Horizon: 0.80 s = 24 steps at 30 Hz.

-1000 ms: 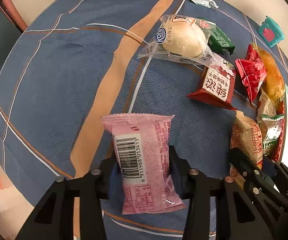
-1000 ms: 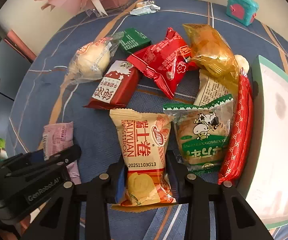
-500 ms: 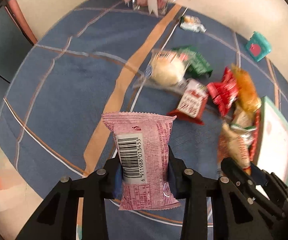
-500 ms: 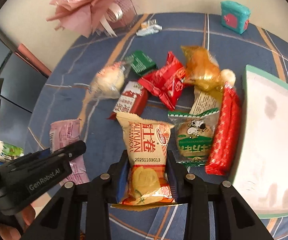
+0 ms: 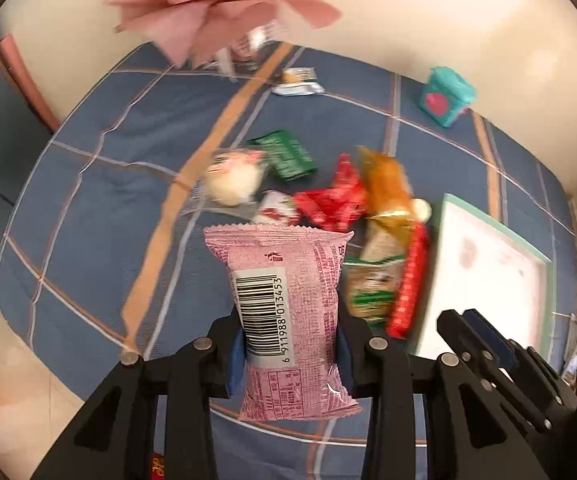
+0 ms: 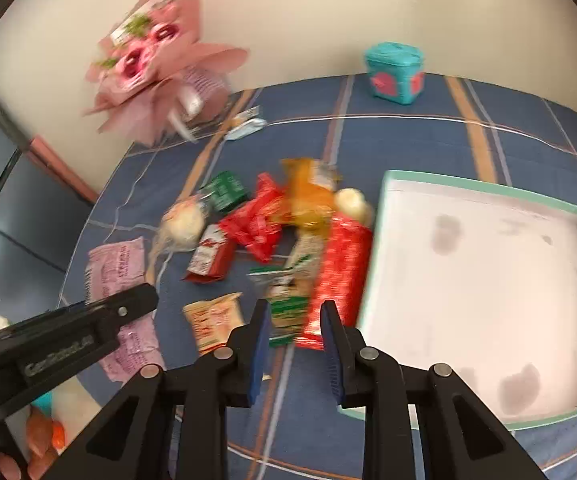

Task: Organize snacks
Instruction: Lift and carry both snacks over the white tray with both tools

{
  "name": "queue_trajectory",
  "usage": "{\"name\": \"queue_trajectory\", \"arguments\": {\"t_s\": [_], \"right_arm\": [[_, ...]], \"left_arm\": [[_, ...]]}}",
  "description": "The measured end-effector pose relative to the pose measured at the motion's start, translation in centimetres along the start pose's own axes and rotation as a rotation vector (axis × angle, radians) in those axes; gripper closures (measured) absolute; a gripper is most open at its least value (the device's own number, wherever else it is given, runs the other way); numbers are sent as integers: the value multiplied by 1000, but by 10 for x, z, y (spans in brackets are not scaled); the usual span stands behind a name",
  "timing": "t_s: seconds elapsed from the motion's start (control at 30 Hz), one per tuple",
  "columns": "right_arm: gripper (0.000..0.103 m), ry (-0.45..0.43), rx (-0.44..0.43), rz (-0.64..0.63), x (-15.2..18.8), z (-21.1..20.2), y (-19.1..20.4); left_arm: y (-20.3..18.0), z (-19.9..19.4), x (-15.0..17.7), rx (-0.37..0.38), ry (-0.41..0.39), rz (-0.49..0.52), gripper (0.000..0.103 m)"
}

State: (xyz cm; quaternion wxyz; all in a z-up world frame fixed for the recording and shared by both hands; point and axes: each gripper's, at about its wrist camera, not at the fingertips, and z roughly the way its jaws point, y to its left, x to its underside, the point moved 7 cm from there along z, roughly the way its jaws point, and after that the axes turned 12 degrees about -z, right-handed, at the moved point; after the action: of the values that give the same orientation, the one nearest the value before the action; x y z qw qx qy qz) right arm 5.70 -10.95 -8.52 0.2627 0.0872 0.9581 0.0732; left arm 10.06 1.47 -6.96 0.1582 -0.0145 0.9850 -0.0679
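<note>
Pink packet (image 5: 288,312) stays clamped in my left gripper (image 5: 290,356), lifted off the cloth, but the yellow packet (image 6: 214,318) has slipped from my right gripper (image 6: 294,340), now closing on nothing, beside the empty tray (image 6: 372,276).

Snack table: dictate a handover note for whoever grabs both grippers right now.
Left gripper shut on the pink packet, held above the cloth.
Right gripper jaws closing, nothing between them; yellow packet lies on the cloth beside it.
Other snacks piled left of the tray.
Done: tray holds nothing yet.
Left: probably every packet into the tray.
</note>
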Motion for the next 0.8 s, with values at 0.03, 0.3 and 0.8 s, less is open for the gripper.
{"name": "queue_trajectory", "arguments": {"t_s": [0.03, 0.3, 0.8], "right_arm": [[76, 3, 0, 1, 2, -3, -3], [75, 84, -80, -79, 11, 29, 30], [50, 176, -109, -141, 21, 92, 85]], "left_arm": [[-4, -1, 1, 3, 0, 5, 64], [31, 19, 4, -92, 32, -42, 64], [119, 89, 12, -153, 175, -175, 64]]}}
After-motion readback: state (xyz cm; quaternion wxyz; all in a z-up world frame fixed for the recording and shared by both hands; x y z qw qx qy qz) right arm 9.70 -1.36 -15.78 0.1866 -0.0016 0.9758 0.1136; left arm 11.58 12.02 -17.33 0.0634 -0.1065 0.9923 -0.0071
